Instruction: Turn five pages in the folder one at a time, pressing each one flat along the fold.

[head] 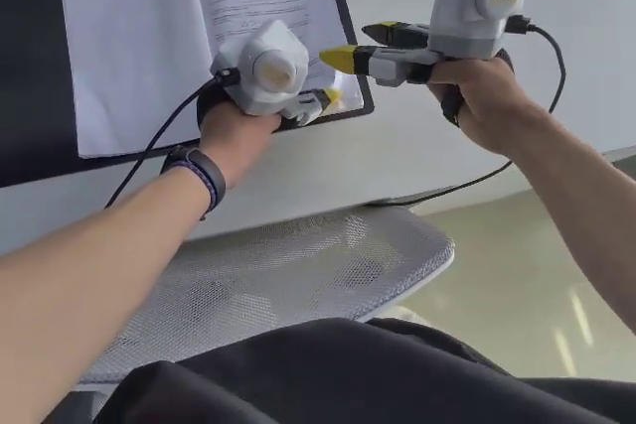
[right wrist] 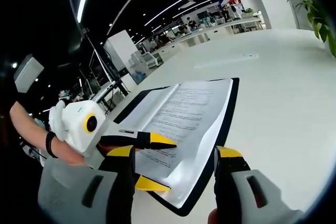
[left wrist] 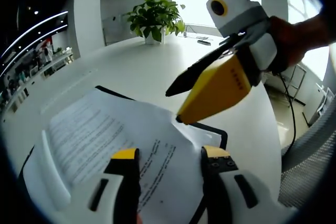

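A black folder (head: 350, 37) lies open on the white table (head: 427, 146), with white printed pages (head: 139, 57) spread flat. My left gripper (head: 323, 101) hovers at the near right corner of the right-hand page (left wrist: 105, 129). It is open, its yellow-tipped jaws astride the corner of the sheet (right wrist: 189, 108). In the left gripper view it sits at the bottom (left wrist: 170, 156); in the right gripper view, at the left (right wrist: 157, 162). My right gripper (head: 356, 45) hangs open just above and to the right of it, holding nothing (right wrist: 176, 155). It enters the left gripper view from the right (left wrist: 173, 106).
A grey mesh chair seat (head: 298, 265) stands between me and the table edge. Cables trail from both grippers. A potted plant (left wrist: 155, 19) stands far across the table. The folder's right rim (right wrist: 231, 103) runs close to bare tabletop.
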`<state>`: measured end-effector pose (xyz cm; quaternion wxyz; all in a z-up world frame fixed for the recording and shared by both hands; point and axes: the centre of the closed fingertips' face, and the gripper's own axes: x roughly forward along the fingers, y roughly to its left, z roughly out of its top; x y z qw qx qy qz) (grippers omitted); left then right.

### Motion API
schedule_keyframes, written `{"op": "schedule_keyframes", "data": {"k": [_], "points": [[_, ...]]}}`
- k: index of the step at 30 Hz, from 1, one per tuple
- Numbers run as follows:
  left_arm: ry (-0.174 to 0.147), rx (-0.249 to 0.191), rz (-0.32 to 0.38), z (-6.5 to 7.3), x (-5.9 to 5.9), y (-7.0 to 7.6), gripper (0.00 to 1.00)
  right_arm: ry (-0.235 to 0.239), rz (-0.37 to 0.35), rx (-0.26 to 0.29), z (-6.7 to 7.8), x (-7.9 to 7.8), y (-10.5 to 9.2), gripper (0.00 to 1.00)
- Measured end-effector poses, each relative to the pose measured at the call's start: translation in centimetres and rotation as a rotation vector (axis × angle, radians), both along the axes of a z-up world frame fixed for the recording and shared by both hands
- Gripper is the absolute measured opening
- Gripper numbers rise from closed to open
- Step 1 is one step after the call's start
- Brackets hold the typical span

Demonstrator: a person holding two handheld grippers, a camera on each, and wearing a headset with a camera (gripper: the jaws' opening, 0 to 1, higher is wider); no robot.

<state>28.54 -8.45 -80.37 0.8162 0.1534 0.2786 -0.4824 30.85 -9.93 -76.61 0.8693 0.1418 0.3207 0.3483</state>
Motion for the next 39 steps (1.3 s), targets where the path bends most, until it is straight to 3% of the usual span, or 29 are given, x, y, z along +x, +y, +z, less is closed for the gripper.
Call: {"op": "schedule_keyframes", "data": {"k": [13, 20, 25, 28, 39], "points": [[0.000, 0.001, -0.001, 0.0, 0.2, 0.1, 0.46, 0.037, 0.032, 0.053, -1.1, 0.1, 1.1, 0.43], [0.000, -0.001, 0.001, 0.0, 0.2, 0.1, 0.46, 0.084, -0.025, 0.137, -1.5, 1.0, 0.7, 0.32], [0.001, -0.001, 0.002, 0.1, 0.2, 0.0, 0.46, 0.146, -0.125, 0.214, -2.3, 1.7, -0.6, 0.12], [0.001, -0.001, 0.003, 0.1, 0.2, 0.0, 0.46, 0.156, -0.141, 0.217, -2.5, 1.7, -1.0, 0.03], [0.010, -0.001, 0.004, 0.2, 0.2, 0.0, 0.46, 0.172, -0.146, 0.223, -2.3, 1.5, -0.7, 0.01]]}}
